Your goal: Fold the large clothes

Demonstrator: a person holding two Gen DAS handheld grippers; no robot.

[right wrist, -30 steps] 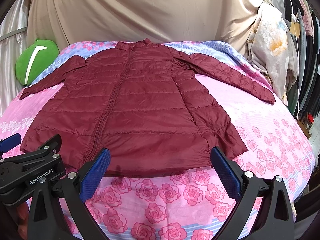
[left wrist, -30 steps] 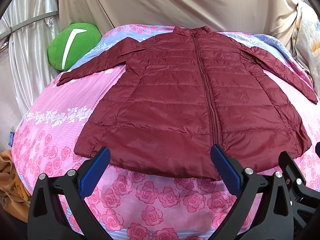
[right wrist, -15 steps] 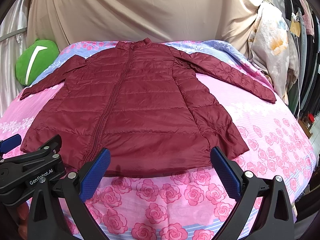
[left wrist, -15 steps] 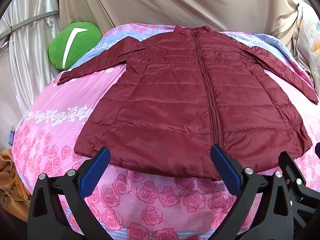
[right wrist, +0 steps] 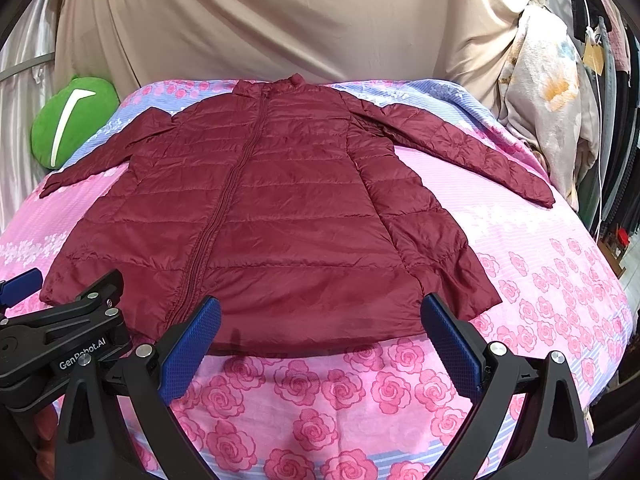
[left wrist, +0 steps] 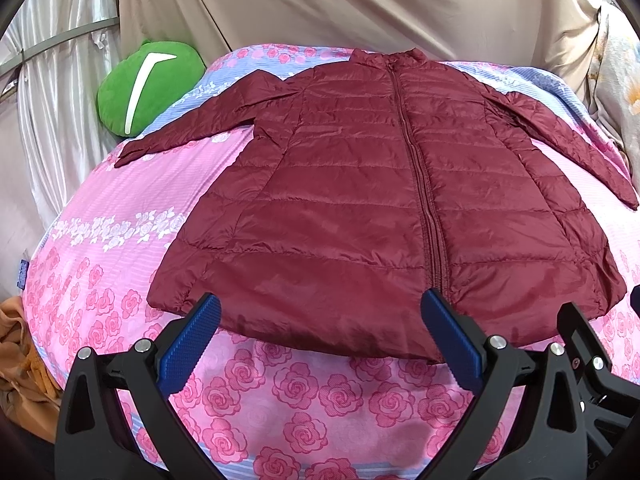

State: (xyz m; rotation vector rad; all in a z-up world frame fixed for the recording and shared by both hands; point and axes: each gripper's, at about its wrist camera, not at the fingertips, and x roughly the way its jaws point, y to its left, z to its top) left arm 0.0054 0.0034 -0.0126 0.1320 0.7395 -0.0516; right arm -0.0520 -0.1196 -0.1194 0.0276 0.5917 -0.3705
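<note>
A maroon quilted jacket [left wrist: 360, 208] lies flat and zipped on the bed, collar far, hem near, both sleeves spread out. It also shows in the right wrist view [right wrist: 272, 216]. My left gripper [left wrist: 320, 320] is open and empty, hovering just before the hem, left of the zipper. My right gripper [right wrist: 320, 320] is open and empty before the hem's right half. The left gripper's body [right wrist: 60, 344] shows at the left of the right wrist view, and part of the right gripper [left wrist: 592, 364] at the left view's right edge.
The bed has a pink rose-print sheet [left wrist: 304, 400]. A green plush cushion [left wrist: 148, 84] sits at the far left. A beige curtain [right wrist: 260, 20] hangs behind. Hanging clothes [right wrist: 552, 112] stand at the right. Orange cloth [left wrist: 16, 360] lies beside the bed at left.
Both views have shifted very slightly; the jacket sits a touch higher in frame. The jacket has not moved and both grippers stay open.
</note>
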